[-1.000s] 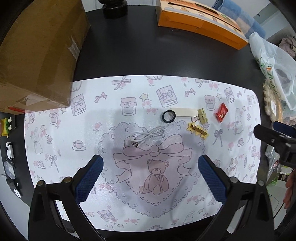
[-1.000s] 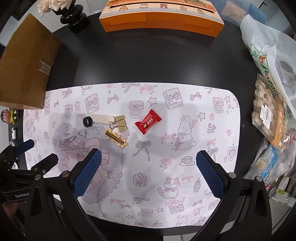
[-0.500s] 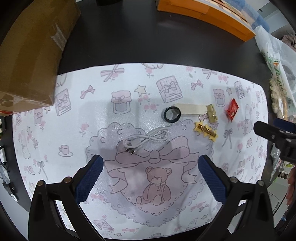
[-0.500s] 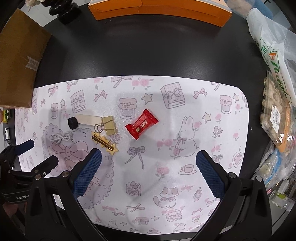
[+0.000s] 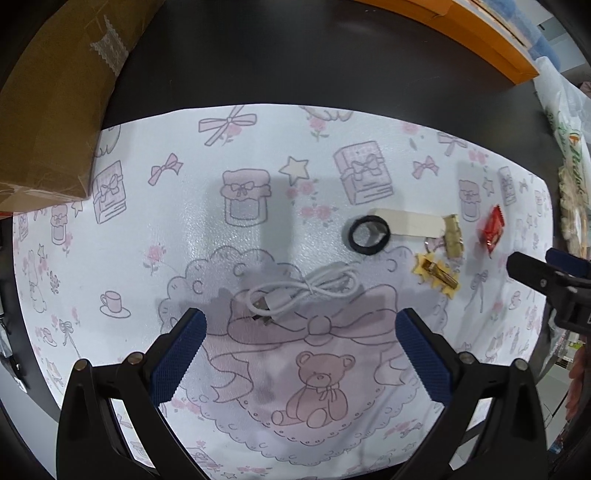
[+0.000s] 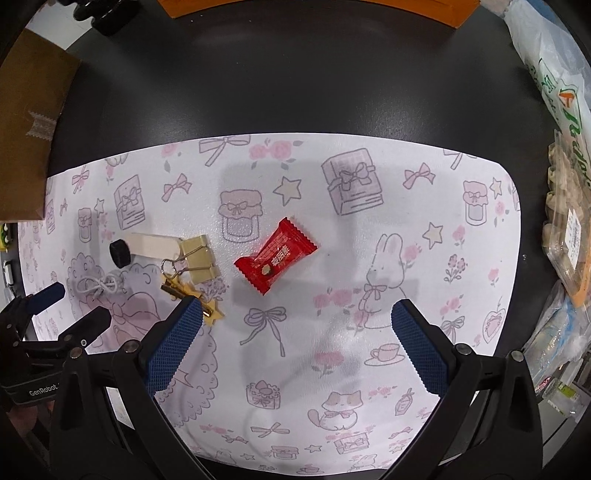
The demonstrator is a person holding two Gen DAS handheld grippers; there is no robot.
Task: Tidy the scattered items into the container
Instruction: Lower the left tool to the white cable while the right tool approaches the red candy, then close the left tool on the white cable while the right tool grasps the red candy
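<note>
A coiled white USB cable [image 5: 303, 291] lies on the patterned mat [image 5: 155, 229], just ahead of my open left gripper [image 5: 299, 354]. Beyond it sit a black ring [image 5: 368, 240], a cream tag [image 5: 410, 223], gold binder clips [image 5: 453, 236], a gold star hair clip [image 5: 437, 275] and a red candy [image 5: 493, 229]. In the right wrist view the red candy [image 6: 277, 256] lies ahead of my open right gripper [image 6: 295, 339]. Its left fingertip [image 6: 190, 314] overlaps the star hair clip [image 6: 212, 314]. The binder clips [image 6: 197, 260], tag [image 6: 153, 245], black ring [image 6: 120, 253] and cable [image 6: 99, 286] lie to the left.
A brown cardboard box [image 5: 48, 99] stands at the mat's far left corner. An orange box [image 5: 461, 33] runs along the back of the dark table [image 5: 295, 66]. Plastic bags and packaged snacks [image 6: 565, 221] crowd the right edge. The other gripper [image 6: 48, 325] shows at left.
Both grippers have moved down and forward toward the mat. The cable now lies closer to the left fingers, the candy closer to the right ones. Nothing on the mat has shifted.
</note>
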